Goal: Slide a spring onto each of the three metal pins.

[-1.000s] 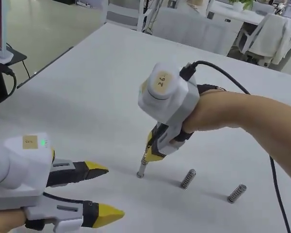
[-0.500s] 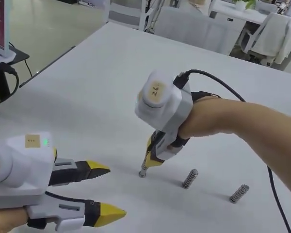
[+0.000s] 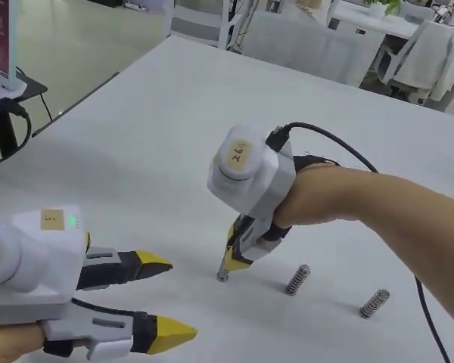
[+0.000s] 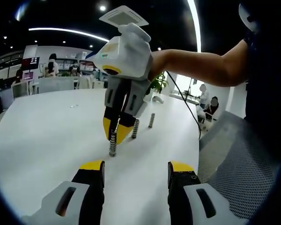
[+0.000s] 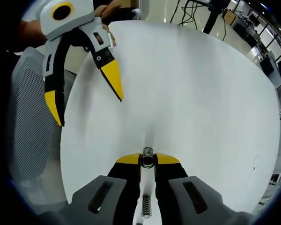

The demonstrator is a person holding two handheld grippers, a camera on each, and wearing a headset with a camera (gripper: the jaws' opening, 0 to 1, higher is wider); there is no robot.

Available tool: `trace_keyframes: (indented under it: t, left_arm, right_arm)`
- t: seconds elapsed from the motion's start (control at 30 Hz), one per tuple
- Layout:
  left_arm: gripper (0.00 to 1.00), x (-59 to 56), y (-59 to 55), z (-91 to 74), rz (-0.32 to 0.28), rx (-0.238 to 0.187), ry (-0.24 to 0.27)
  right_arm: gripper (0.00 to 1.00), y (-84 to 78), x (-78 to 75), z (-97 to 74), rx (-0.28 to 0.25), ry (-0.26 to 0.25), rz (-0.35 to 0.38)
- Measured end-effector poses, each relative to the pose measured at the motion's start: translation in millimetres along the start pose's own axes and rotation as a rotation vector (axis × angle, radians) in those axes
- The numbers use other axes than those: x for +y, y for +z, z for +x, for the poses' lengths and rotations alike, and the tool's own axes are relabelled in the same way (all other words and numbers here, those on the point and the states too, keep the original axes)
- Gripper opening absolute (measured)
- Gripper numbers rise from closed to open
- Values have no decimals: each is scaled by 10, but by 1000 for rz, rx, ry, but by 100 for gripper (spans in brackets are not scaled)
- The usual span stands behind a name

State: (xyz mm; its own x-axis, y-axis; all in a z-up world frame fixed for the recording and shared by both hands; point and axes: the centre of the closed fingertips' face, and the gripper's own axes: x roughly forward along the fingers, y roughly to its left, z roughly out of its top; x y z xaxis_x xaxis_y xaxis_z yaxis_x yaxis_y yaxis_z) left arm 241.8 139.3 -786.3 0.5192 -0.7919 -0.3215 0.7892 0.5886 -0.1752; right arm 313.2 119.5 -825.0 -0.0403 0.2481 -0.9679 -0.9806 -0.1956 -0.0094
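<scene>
The white table (image 3: 136, 136) spreads out under both grippers. The person's bare right forearm (image 3: 378, 208) reaches in from the side, wrist bent down, so the right gripper (image 3: 231, 261) points steeply at the tabletop with its body tipped back toward the arm and a black cable (image 3: 333, 140) looping off its rear. Its yellow-tipped jaws are pinched together on a spring (image 3: 225, 263), which stands nearly upright between the tips with its foot on the table. In the right gripper view the coil (image 5: 148, 158) sits squarely in the narrow gap between the two tips. The left gripper (image 3: 174, 296) is held low and close to level, aimed across the table at the right gripper and well short of it, its jaws spread wide with nothing between them. In its own view the held spring (image 4: 113, 142) lies straight ahead of the open jaws. Two other springs (image 3: 296, 280) (image 3: 372, 303) stand on the table under the right forearm, leaning a little, apart from either gripper and in a row leading away from the held one.
</scene>
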Motion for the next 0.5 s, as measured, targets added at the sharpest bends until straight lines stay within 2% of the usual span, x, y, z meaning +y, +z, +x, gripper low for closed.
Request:
trace_keyframes:
  t: [0.5]
  left_arm:
    - [49, -16, 9, -14, 1, 2, 0]
  right_arm:
    - [8, -13, 57, 93, 9, 12, 7]
